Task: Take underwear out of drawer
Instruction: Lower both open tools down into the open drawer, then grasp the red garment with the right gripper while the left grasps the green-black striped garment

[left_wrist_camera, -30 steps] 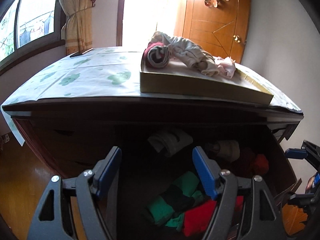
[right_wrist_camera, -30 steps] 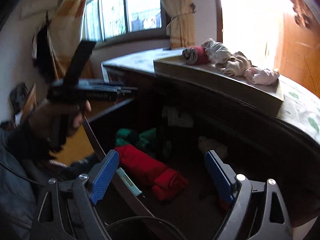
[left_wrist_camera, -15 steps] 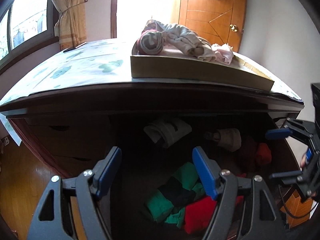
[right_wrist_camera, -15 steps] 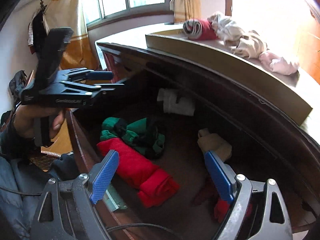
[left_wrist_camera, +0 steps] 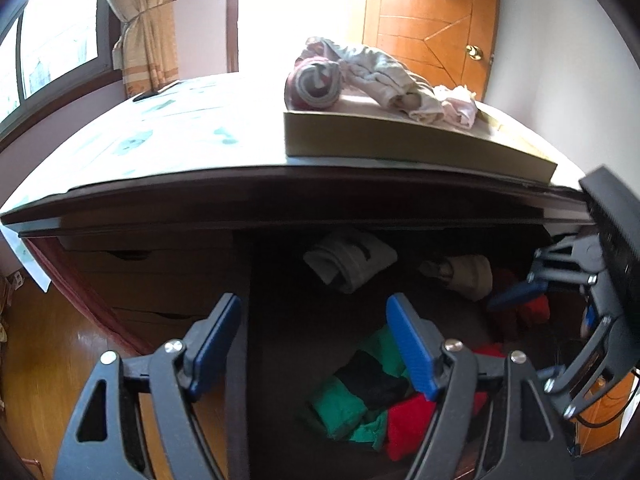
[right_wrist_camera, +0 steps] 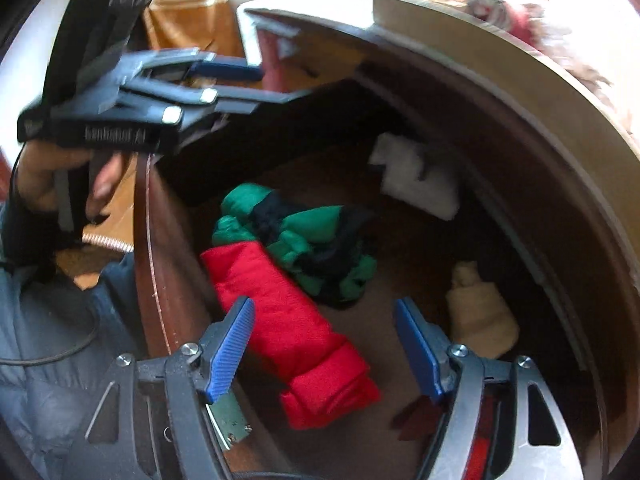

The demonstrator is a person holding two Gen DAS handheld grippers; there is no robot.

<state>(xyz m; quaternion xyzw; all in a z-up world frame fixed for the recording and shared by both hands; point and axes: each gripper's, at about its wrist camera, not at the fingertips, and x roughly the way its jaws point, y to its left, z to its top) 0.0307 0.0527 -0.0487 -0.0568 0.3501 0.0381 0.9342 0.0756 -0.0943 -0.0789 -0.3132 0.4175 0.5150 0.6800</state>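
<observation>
Since a second ago the right gripper (right_wrist_camera: 324, 344) has tipped down into the open drawer (right_wrist_camera: 160, 280), and its jaws have just been closing somewhat, with nothing pressed between them; they stand fairly wide above the red roll (right_wrist_camera: 292, 320), whose folded end lies between the two blue pads. That roll lies along the drawer's front wall, touching the green and black bundle (right_wrist_camera: 304, 244) behind it. A white roll (right_wrist_camera: 416, 188) sits at the back edge and a beige roll (right_wrist_camera: 480, 312) toward the back right corner, both apart from the rest. Judging by the aim, the red roll is the next underwear to come out.

The left gripper (left_wrist_camera: 316, 344) hangs wide and empty over the drawer's left end, apparently just waiting clear of the reach. Its view alone shows where the pieces go: a shallow box (left_wrist_camera: 400, 148) on the dresser top (left_wrist_camera: 160, 144) with several pale and striped garments (left_wrist_camera: 360, 76) heaped in it. Only the right view shows the hand (right_wrist_camera: 52, 176) holding the left gripper, and the roll's full length.
</observation>
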